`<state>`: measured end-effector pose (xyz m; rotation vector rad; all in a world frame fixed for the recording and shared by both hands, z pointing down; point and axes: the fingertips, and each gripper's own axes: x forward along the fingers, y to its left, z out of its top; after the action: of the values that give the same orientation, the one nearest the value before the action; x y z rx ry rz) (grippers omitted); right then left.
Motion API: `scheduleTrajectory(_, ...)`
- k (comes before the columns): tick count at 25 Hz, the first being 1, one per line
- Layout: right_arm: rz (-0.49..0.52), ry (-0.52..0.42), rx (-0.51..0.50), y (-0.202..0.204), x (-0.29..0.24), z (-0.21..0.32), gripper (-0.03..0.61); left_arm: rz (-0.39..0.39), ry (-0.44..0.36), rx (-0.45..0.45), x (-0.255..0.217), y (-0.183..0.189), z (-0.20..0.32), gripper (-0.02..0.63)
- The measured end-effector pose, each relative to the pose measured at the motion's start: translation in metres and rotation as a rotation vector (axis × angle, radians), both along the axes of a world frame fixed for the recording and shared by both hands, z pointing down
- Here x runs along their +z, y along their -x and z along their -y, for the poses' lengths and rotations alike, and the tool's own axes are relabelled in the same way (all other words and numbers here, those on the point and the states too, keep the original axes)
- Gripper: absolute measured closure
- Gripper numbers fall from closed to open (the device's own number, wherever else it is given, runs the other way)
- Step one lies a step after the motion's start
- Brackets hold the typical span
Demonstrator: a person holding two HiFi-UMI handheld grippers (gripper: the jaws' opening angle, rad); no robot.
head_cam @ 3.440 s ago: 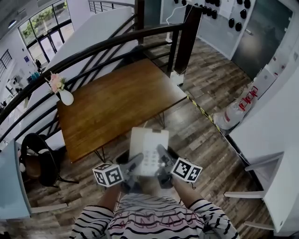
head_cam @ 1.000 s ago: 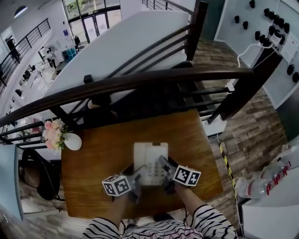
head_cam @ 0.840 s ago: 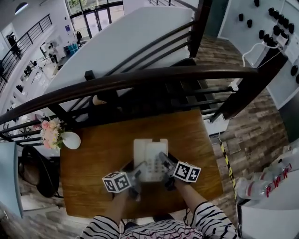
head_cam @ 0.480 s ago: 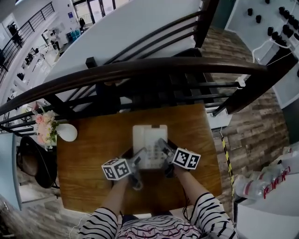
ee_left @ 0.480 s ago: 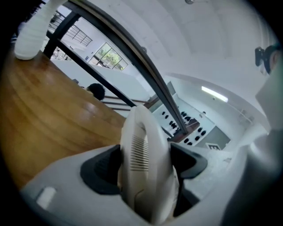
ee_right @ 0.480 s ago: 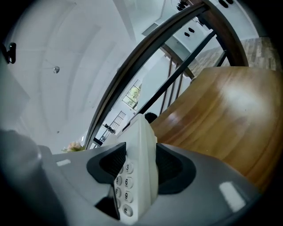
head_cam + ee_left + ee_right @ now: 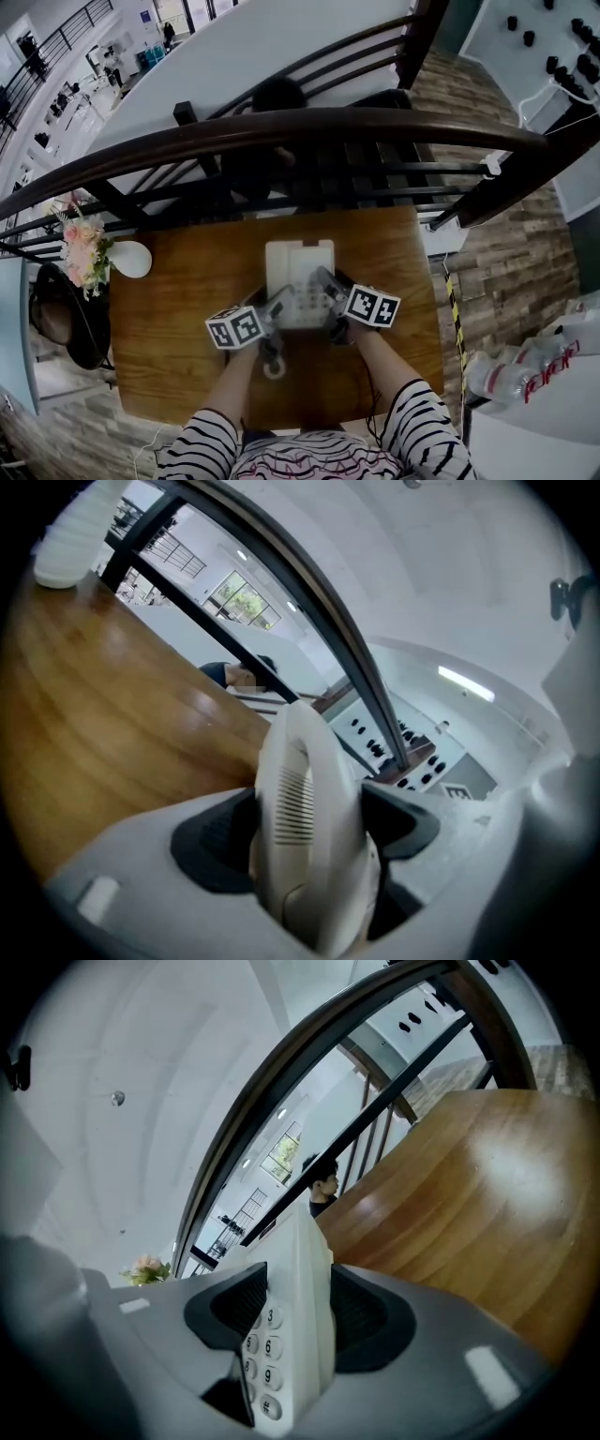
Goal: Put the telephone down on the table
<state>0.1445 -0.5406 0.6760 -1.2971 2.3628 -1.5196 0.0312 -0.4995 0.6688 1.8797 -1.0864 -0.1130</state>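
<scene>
Telephone (image 7: 298, 272): white, held level over the middle of the table (image 7: 178, 309), its far end pointing at the railing (image 7: 281, 127). Whether its base touches the wood cannot be told. The left gripper (image 7: 274, 309) is clamped on the handset side, with both dark pads pressed against the vented shell. The right gripper (image 7: 328, 284) is clamped on the keypad edge, the number keys showing between its jaws. A few seconds ago the same two-sided grip carried the telephone over the floor, short of the table's near edge. A second ago it was already above the wood. Since then it has moved a little further in towards the railing, and the grip has not changed. The vase (image 7: 128, 260) with flowers (image 7: 80, 248) stands at the table's left edge, well apart from the telephone. A person (image 7: 278, 98) now shows beyond the railing, where none showed half a second ago.
</scene>
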Motion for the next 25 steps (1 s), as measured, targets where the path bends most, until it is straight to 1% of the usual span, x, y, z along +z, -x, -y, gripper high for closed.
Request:
scheduleTrajectory(5, 0.007, 0.005, 0.001, 0.007, 0.01, 0.007, 0.377, 0.021, 0.005, 0.0, 0.008, 0.006, 0.007, 0.262)
scheduleTrajectory(11, -0.011, 0.005, -0.043, 0.018, 0.021, 0.016, 0.376, 0.039, 0.019, -0.033, 0.017, 0.014, 0.011, 0.264)
scheduleTrajectory(17, -0.037, -0.003, -0.089, 0.025, 0.019, 0.024, 0.374, 0.056, 0.025, -0.06, 0.018, 0.018, 0.014, 0.264)
scheduleTrajectory(21, -0.057, 0.001, -0.075, 0.025, 0.02, 0.029, 0.368, 0.102, 0.026, -0.047, 0.02, 0.015, 0.018, 0.27)
scheduleTrajectory(25, -0.084, -0.016, -0.064, 0.024, 0.021, 0.029, 0.364, 0.105, 0.021, -0.043, 0.021, 0.015, 0.017, 0.27)
